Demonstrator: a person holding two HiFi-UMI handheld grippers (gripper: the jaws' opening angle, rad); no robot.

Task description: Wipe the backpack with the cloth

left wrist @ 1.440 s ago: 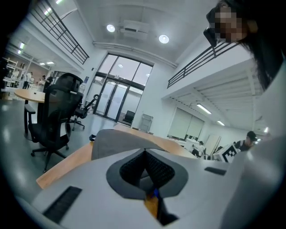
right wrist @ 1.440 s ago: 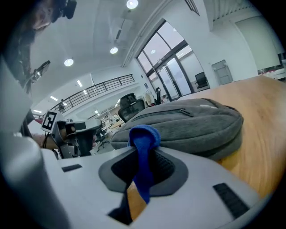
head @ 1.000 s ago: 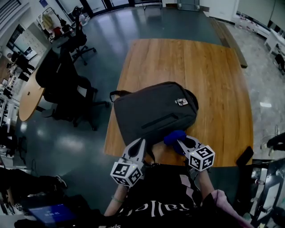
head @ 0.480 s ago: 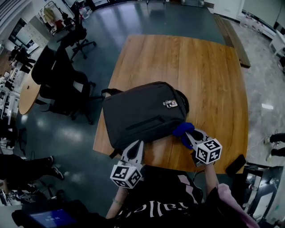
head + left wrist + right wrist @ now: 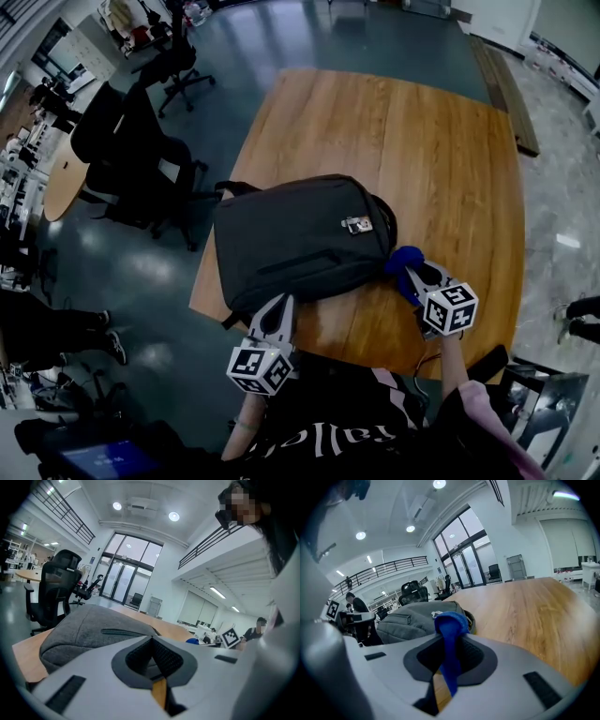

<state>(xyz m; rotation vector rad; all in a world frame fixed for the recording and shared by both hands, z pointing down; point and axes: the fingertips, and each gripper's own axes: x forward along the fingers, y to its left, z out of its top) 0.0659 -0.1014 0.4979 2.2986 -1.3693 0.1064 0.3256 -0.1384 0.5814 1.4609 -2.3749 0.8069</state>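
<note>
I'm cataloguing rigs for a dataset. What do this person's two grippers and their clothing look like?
The left gripper and right gripper match: pale grey bodies, tapered jaws lined with dark textured pads, and a white cube bearing black square markers at the back. The person wears a black top with pale lettering.

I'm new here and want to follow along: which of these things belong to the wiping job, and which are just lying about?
Part of the job:
backpack, lying on the wooden table
blue cloth, pinched in the right gripper
left gripper, shut and empty, by the backpack

Just there:
office chairs
round side table
</note>
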